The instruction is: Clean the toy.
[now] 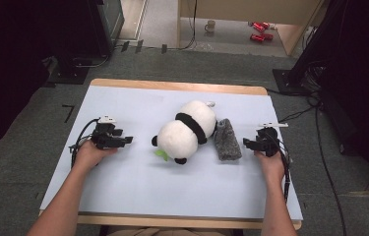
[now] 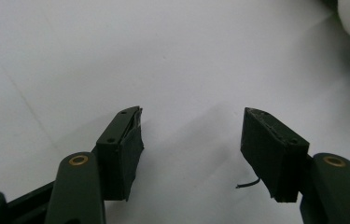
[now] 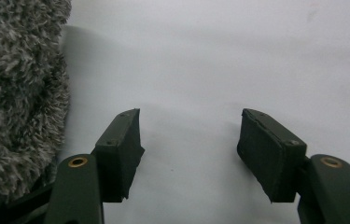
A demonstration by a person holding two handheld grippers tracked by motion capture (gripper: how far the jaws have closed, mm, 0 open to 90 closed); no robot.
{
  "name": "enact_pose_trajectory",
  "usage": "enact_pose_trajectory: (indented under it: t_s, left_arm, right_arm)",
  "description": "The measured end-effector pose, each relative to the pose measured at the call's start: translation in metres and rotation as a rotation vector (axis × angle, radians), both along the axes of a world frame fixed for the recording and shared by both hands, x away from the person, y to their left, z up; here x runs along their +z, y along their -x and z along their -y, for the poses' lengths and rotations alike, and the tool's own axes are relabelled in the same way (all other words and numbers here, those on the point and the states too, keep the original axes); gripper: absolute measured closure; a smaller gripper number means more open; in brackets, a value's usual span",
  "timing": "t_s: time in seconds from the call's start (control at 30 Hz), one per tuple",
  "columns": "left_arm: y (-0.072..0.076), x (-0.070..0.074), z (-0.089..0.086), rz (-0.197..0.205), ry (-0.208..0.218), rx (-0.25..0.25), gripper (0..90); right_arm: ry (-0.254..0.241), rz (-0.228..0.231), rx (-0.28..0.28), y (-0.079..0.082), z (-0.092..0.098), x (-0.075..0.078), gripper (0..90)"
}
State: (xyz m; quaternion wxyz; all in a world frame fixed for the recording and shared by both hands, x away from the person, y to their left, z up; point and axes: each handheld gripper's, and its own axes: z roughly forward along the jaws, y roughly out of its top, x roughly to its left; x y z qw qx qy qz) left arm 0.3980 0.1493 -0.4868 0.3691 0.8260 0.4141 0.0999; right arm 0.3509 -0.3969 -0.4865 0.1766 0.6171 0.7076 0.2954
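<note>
Panda toy [image 1: 187,132] (beside grey cloth [image 1: 227,139]) lies between two spread, empty hand-held grippers.

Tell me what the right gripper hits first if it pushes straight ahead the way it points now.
Probably the grey fuzzy cloth: the right gripper points left toward it, with bare table between. In its own view, though, the cloth sits off-centre, so it might slip past.

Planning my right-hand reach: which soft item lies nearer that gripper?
The grey fuzzy cloth, just beside the right gripper; the panda plush lies beyond it.
</note>
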Motion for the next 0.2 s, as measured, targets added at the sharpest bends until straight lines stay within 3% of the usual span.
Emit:
enact_pose_trajectory:
  t_s: [0.2]
  left_arm:
    - [0.0026,-0.0024,-0.0002,0.016,0.016,0.000,35.2]
  right_arm:
    - [-0.006,0.024,0.022,0.0023,-0.0022,-0.0035,29.5]
